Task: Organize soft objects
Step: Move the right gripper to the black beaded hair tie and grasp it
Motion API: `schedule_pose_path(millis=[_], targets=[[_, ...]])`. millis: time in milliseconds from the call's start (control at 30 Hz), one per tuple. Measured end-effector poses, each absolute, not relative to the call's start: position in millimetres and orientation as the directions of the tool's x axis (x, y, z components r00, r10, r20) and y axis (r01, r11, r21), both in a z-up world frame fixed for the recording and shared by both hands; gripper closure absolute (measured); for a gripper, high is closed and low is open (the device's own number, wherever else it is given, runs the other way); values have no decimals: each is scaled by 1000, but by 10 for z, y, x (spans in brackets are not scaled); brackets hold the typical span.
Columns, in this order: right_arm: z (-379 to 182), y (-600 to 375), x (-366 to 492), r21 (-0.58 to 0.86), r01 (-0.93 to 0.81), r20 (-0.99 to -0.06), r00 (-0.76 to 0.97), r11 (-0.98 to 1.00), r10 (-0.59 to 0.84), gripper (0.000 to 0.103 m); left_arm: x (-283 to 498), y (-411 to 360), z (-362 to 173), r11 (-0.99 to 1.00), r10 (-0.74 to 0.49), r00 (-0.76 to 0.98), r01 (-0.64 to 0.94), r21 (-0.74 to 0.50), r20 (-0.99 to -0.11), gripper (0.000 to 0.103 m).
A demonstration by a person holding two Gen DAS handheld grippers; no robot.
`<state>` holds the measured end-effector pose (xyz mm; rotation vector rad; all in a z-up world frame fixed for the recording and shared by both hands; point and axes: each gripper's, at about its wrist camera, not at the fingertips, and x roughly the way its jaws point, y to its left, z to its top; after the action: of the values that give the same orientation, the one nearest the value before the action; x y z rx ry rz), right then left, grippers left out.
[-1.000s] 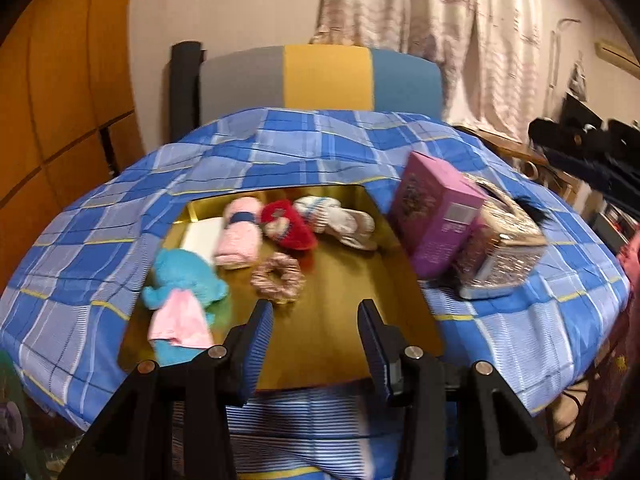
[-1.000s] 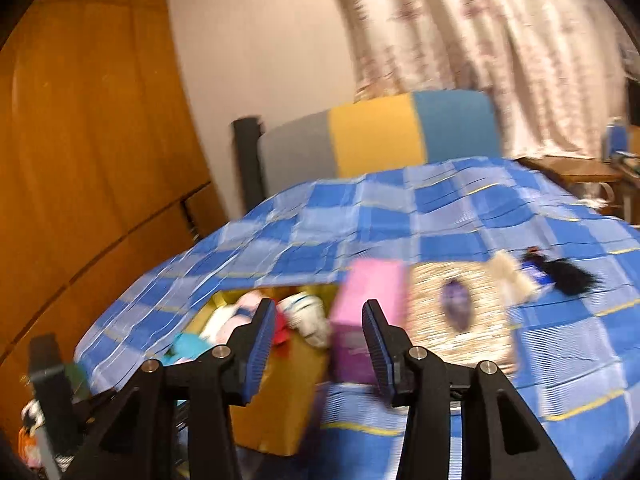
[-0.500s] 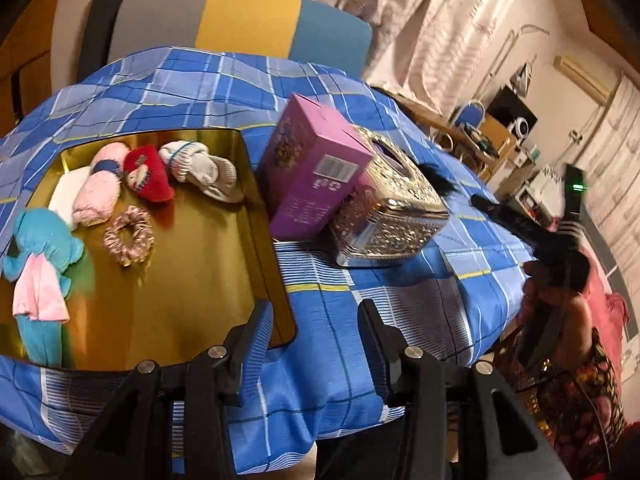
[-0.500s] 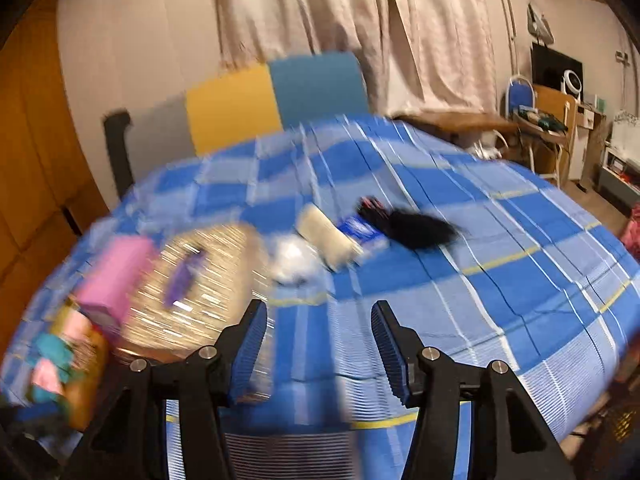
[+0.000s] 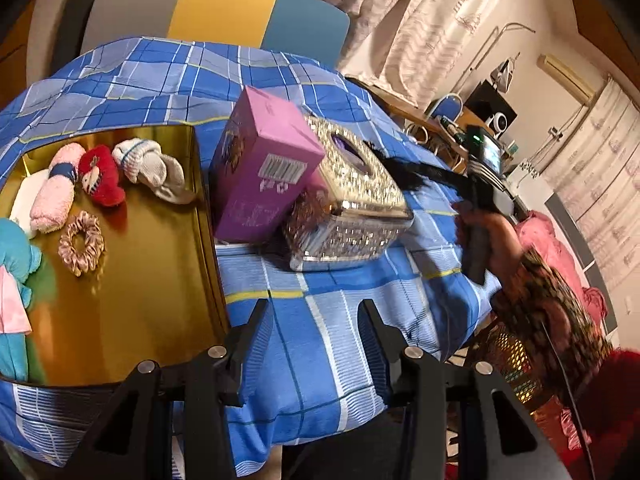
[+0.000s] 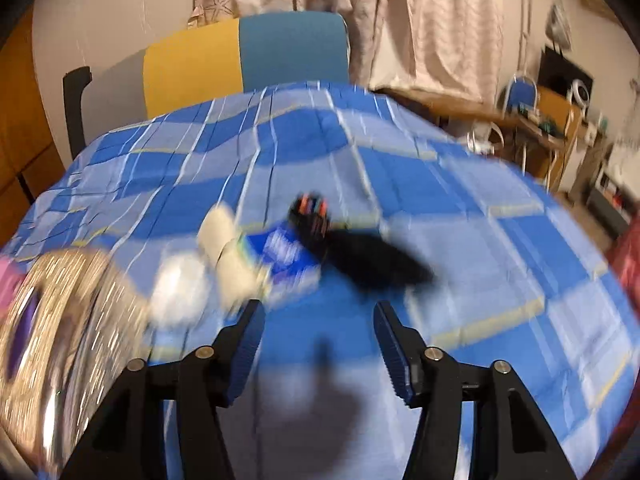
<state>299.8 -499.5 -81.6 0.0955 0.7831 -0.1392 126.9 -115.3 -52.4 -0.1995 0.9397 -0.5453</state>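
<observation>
Left gripper: lower centre of the left wrist view, pitched down over the near edge of the counter; fingers about half apart, nothing between them, blue checked cloth beneath.

Right gripper: lower centre of its own view, tilted down at the cloth; its jaws have just been opening and stand wide, gap empty. View heavily blurred.

Right hand: seen from the left wrist view at right of frame, wrapped round the gripper's handle, patterned sleeve running to the lower right, gripper body reaching toward the counter's right side.

Gold tray: left of frame in the left wrist view, set on the cloth.

Soft items in tray: pink rolled towel, red plush and white sock in a row along the far side; scrunchie in front of them; teal plush toy cut by the left edge.

Pink box: upright, tilted, just right of the tray, touching the sequined tissue box.

Loose items ahead of right gripper: cream roll, white soft lump, blue packet, black hair piece, clustered mid-frame on the cloth; contacts not readable through blur.

Background: chair back in grey, yellow, blue at top; curtain behind.
</observation>
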Motion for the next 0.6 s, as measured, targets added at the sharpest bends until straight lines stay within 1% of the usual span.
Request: schedule_pose_path(millis=[33,100,233,333,367,400,433,500,567,600], targets=[[-809,-5034,3162,39,159,-708,701,986,-85,36,1281,-1150,-502,849,-524,474,353,-393,-707,59],[-835,-5070,3457,39,160,-721,688,986,-83,36,1311,-1136,-449,855,-516,487,342,-390,-704,59],[-1085,-5174,3982,81,181,-794,607,980,-47,36,1377,-1099,-384,867,-498,498,316,-386,-710,59],[-1285,-5216,4178,123,177,-829,559,977,3,36,1417,-1061,-348,872,-489,515,300,-386,-704,59],[-1350,-5227,4228,123,178,-843,537,976,9,38,1433,-1048,-348,875,-484,518,294,-385,-705,59],[-1369,-5255,4242,137,186,-839,544,973,14,38,1449,-1040,-350,877,-481,521,289,-385,-705,59],[-1382,-5278,4249,153,190,-837,546,970,25,41,1461,-1029,-350,879,-477,525,282,-385,-705,59],[-1466,-5310,4281,173,195,-860,508,965,52,54,1487,-1011,-353,881,-472,526,269,-388,-708,59],[-1471,-5294,4225,148,182,-860,509,972,35,60,1499,-994,-352,877,-479,530,264,-400,-700,59],[-1466,-5282,4194,132,176,-865,502,975,26,61,1501,-990,-349,877,-480,532,263,-402,-698,59]])
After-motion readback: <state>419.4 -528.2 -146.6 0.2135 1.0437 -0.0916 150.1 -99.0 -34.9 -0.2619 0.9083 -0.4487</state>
